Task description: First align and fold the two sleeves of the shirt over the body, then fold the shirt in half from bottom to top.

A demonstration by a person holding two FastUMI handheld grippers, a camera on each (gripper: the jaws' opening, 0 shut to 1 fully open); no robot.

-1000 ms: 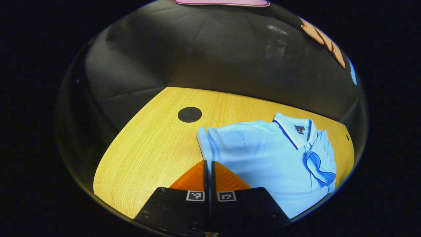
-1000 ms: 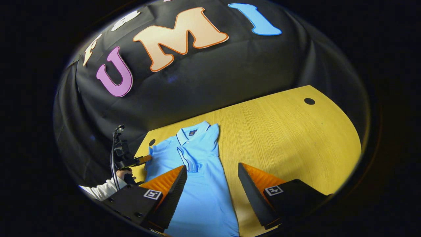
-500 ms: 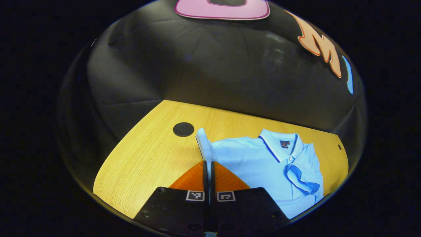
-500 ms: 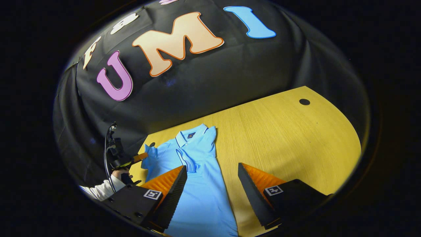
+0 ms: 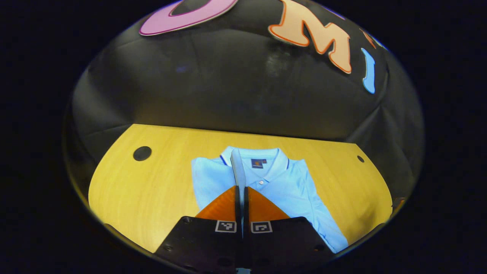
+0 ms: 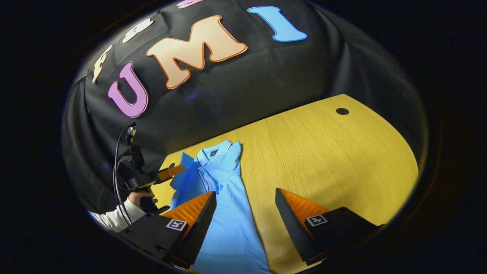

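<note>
A light blue polo shirt (image 5: 281, 190) lies face up on the wooden table (image 5: 152, 182), collar toward the far wall. My left gripper (image 5: 240, 188) is shut on the shirt's sleeve (image 5: 236, 167), which stands up edge-on between the fingers in front of the collar. In the right gripper view the shirt (image 6: 224, 198) runs down between my fingers, and the left gripper (image 6: 179, 169) holds the lifted sleeve (image 6: 182, 177) over the shirt's left side. My right gripper (image 6: 245, 199) stands open above the shirt's lower body, touching nothing. The other sleeve lies folded over the chest.
The table (image 6: 342, 160) stretches wide to the right of the shirt, with a round black grommet (image 6: 342, 111) near its far corner. Another grommet (image 5: 142, 153) sits at the left in the left gripper view. A hand and white sleeve (image 6: 125, 213) hold the left gripper.
My left gripper has lifted the sleeve and carried it inward over the shirt's body; the camera has swung so the collar is now straight ahead. The right gripper has barely moved.
</note>
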